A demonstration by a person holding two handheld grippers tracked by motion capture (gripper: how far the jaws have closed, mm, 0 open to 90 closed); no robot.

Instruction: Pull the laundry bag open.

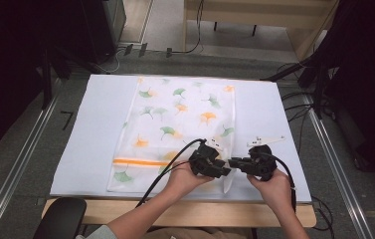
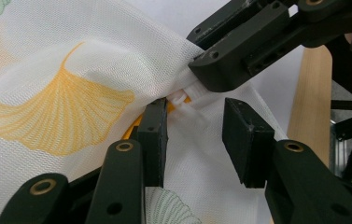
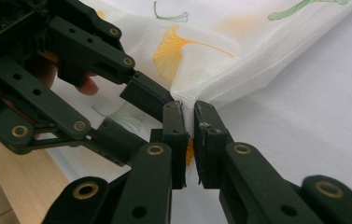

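Mesh bag corner worked by both grippers at the table's near edge.

The mesh bag (image 1: 175, 129), printed with leaves, lies flat on the white sheet (image 1: 90, 129). Right gripper (image 3: 190, 116) is clenched on the bag's near right corner fabric. Left gripper (image 2: 194, 130) is released: jaws apart, straddling the white zipper pull (image 2: 183, 99) without pressing it. The two grippers sit tip to tip.
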